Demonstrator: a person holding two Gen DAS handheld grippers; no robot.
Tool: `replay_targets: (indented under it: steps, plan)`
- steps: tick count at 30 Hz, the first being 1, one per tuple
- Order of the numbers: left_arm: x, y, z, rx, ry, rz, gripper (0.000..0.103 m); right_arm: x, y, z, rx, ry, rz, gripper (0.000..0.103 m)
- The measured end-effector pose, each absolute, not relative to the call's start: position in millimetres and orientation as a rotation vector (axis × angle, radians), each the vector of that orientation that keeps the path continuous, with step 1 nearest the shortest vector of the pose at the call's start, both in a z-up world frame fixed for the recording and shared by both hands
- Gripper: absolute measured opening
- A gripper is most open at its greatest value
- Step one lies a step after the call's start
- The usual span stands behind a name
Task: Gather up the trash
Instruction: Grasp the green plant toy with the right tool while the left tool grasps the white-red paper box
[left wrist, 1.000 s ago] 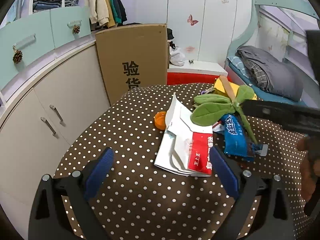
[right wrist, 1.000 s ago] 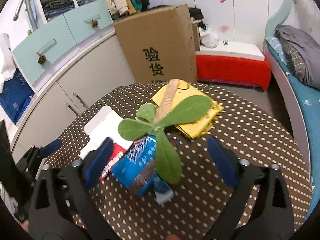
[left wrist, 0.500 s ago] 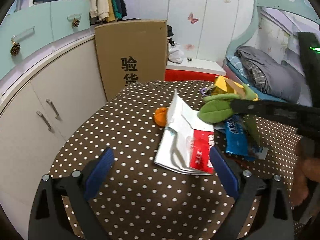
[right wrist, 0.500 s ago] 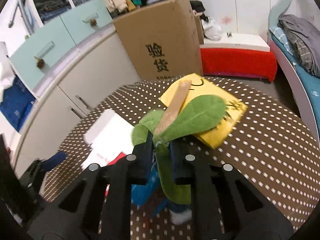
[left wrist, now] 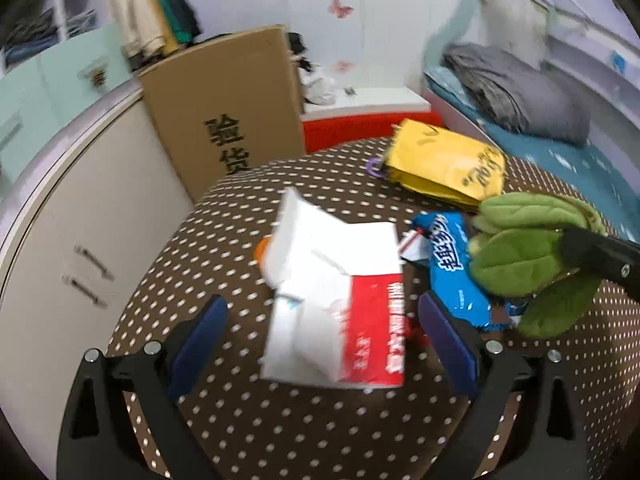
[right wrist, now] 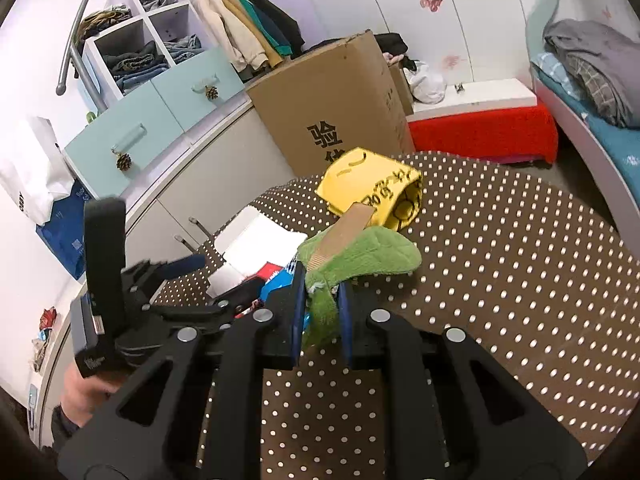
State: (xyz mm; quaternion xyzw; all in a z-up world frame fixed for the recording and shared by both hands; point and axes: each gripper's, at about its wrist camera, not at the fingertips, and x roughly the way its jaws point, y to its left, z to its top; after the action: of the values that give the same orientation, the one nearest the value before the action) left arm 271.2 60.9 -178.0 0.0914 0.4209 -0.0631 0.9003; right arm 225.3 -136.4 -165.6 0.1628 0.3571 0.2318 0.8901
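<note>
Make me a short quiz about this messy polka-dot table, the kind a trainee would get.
1. True or false: the right gripper is shut on the green plush leaf toy.
2. What lies between the open fingers of the left gripper?
A. the yellow paper bag
B. the white and red paper packet
C. the tall brown cardboard box
3. Which blue thing lies beside the packet on the brown polka-dot tablecloth?

Key
1. True: the blue pads pinch the toy's stem.
2. B; the pads do not press on it.
3. The blue plastic snack wrapper.
</note>
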Motion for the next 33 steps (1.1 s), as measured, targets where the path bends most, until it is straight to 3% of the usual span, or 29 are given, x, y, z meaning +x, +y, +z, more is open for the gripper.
replay_targets:
  steps: [4,6,8,9,22,24,30,33]
  plan:
    - [279,58,-190,0.199,0.917,-0.128,0.094,223,-141,-168,0.346,0.733,0.48,0.015]
    - [279,63,-192,0.139,0.926,-0.162,0.086,222,-141,-169,0.336,0.736,0.465,0.015]
    - [278,69,-189,0.092,0.926,-0.176,0.071,221,-140,-169,0.323,0.732,0.459,0.015]
    - [277,71,-189,0.082,0.927,-0.178,0.069,220,-140,-169,0.322,0.731,0.462,0.015]
    - [215,102,-178,-0.047,0.878,-0.187,0.068,214,-130,-171,0.264,0.727,0.458,0.015]
    - [197,108,-175,-0.056,0.872,-0.186,0.061,211,-126,-171,0.244,0.749,0.473,0.015]
    - [152,115,-178,-0.03,0.889,-0.191,0.063,174,-126,-171,0.186,0.796,0.48,0.015]
    - [153,114,-176,-0.02,0.87,-0.179,0.078,159,-131,-170,0.173,0.791,0.466,0.015]
